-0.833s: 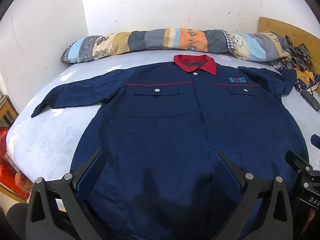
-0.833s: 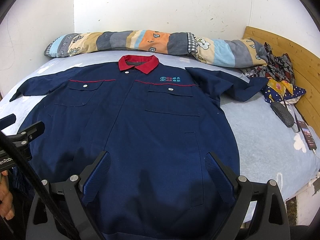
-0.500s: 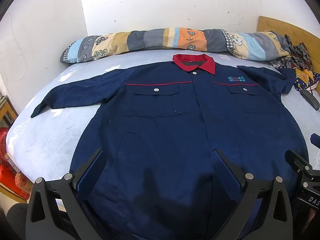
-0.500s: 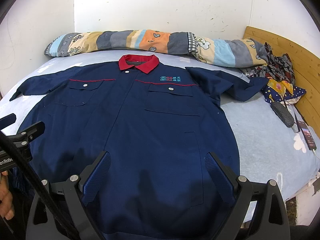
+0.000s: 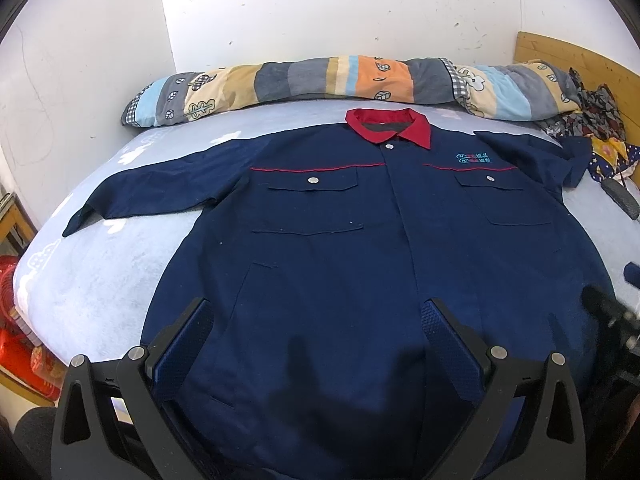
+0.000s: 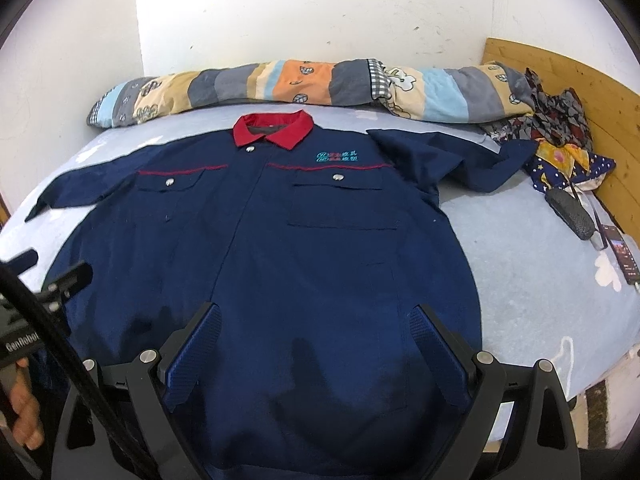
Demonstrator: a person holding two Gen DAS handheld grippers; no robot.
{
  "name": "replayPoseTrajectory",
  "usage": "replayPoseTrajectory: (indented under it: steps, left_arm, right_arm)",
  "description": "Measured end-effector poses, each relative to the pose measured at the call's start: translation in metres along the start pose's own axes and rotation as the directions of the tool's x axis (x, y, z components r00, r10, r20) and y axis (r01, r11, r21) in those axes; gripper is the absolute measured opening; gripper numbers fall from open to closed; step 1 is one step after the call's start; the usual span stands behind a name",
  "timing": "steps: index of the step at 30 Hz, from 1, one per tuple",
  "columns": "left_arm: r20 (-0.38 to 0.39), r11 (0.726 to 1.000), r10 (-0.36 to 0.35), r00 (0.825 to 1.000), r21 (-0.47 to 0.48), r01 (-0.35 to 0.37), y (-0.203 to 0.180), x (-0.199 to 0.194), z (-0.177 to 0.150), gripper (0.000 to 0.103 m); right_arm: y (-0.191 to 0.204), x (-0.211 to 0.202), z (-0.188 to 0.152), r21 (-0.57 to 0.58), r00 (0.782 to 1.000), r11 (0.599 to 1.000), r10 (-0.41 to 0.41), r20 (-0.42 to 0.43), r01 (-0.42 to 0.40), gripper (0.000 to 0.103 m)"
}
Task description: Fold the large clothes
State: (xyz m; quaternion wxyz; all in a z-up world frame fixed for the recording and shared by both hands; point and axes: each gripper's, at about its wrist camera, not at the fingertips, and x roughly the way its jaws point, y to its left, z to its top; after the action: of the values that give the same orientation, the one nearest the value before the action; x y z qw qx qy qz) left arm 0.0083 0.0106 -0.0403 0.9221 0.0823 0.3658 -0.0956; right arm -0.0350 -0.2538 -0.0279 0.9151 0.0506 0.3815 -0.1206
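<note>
A large navy work jacket (image 5: 340,240) with a red collar (image 5: 388,126) lies flat, front up, on the bed; it also shows in the right wrist view (image 6: 280,248). Its left sleeve (image 5: 160,188) stretches out to the left, and its right sleeve (image 6: 452,160) is bent at the right. My left gripper (image 5: 316,316) is open and empty above the jacket's lower hem. My right gripper (image 6: 316,320) is open and empty above the hem too. The left gripper's body shows at the left edge of the right wrist view (image 6: 40,292).
A rolled patchwork quilt (image 5: 360,80) lies along the wall behind the collar. Crumpled patterned cloth (image 6: 560,136), a black case (image 6: 572,212) and a phone (image 6: 620,252) lie at the right by the wooden headboard (image 6: 580,80). The light blue sheet (image 5: 100,280) shows on both sides.
Both grippers have shifted slightly; the jacket has not moved. The right gripper's body at the right edge of the left wrist view is now blurred.
</note>
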Motion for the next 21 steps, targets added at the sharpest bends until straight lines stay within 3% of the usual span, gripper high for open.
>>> replayPoseTrajectory:
  steps: [6,11,16,21]
  left_arm:
    - [0.014,0.999,-0.024,1.000,0.030,0.024,-0.004,-0.006,0.019,0.103]
    - [0.071,0.990,-0.060,0.996,0.133,0.050,-0.025,-0.011,0.058,0.103]
    - [0.073,0.986,-0.103,0.992,0.142,0.092,-0.041,0.009,0.104,0.103]
    - [0.107,0.985,-0.118,0.987,0.141,0.103,-0.045,0.024,0.111,0.103]
  right_arm:
    - [-0.047,-0.013,0.039,0.081,0.998,0.995,0.066,0.002,-0.066,0.097]
    - [-0.105,-0.018,0.076,0.168,1.000,0.986,0.012,0.021,-0.015,0.098]
    - [-0.182,-0.007,0.111,0.341,0.996,0.936,0.075,0.042,-0.085,0.097]
    - [-0.287,0.034,0.163,0.491,0.999,0.870,0.032,0.020,-0.037,0.098]
